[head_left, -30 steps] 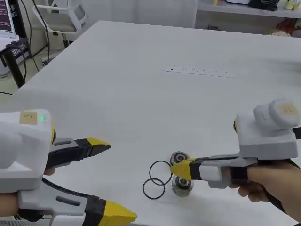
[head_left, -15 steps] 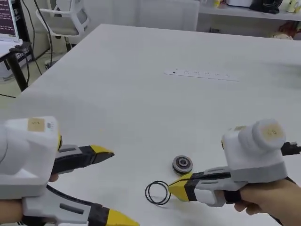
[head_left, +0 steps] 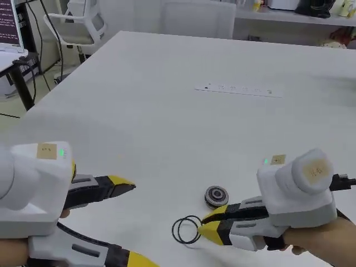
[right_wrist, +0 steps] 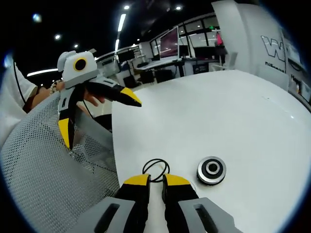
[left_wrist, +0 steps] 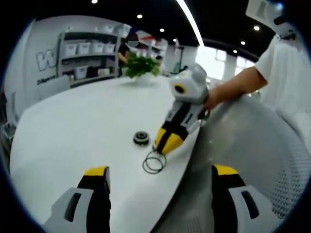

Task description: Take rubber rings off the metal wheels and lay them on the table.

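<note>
Two rubber rings (head_left: 186,229) lay on the surface (head_left: 167,111) near-left of the metal wheel (head_left: 216,195), seemingly the laying-down step; the right gripper (head_left: 202,226) all but shut, the left gripper (head_left: 140,224) wide open, both empty, next probably gripping that wheel.

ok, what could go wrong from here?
1. The two rubber rings lie overlapped near the front edge of the table. The right gripper, jaws together just behind them, could nudge them off.
2. Since they overlap, pinching one ring may drag the other along.
3. The metal wheel lies close beside the right gripper, so a sideways sweep could knock it away.
</note>
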